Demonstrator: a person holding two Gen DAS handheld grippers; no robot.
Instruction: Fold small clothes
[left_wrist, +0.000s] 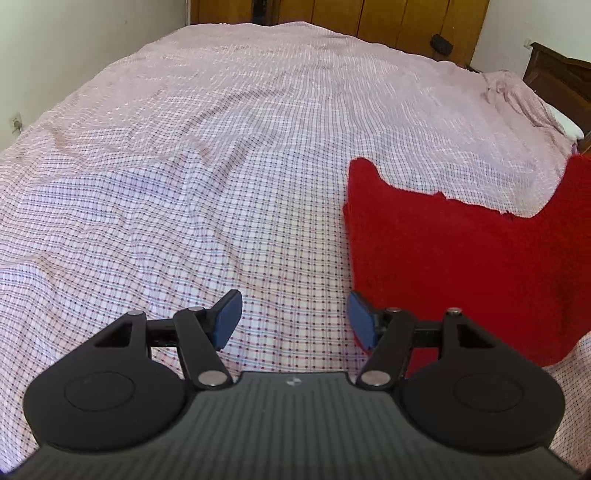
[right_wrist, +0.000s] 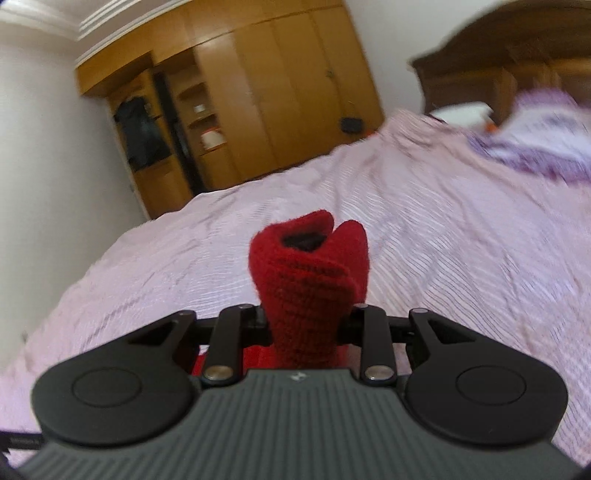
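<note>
Over the bed (left_wrist: 258, 147), the right claw (right_wrist: 304, 321) grips a bunched red knit (right_wrist: 310, 273), lifting it for folding. The left claw (left_wrist: 293, 321) waits open and empty, just left of the knit.

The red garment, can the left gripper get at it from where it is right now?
Probably yes. The left gripper is open and empty over the bedspread, and the red garment hangs just beside its right finger, with nothing between them.

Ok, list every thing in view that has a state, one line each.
Left gripper: fingers open, nothing between them, over the bedspread.
Right gripper: fingers shut on the red knit garment.
Red knit garment: bunched in the grip, partly lifted.
Bedspread: spread over the bed, wrinkled.
Wardrobe: main doors closed, shelf section open.
</note>
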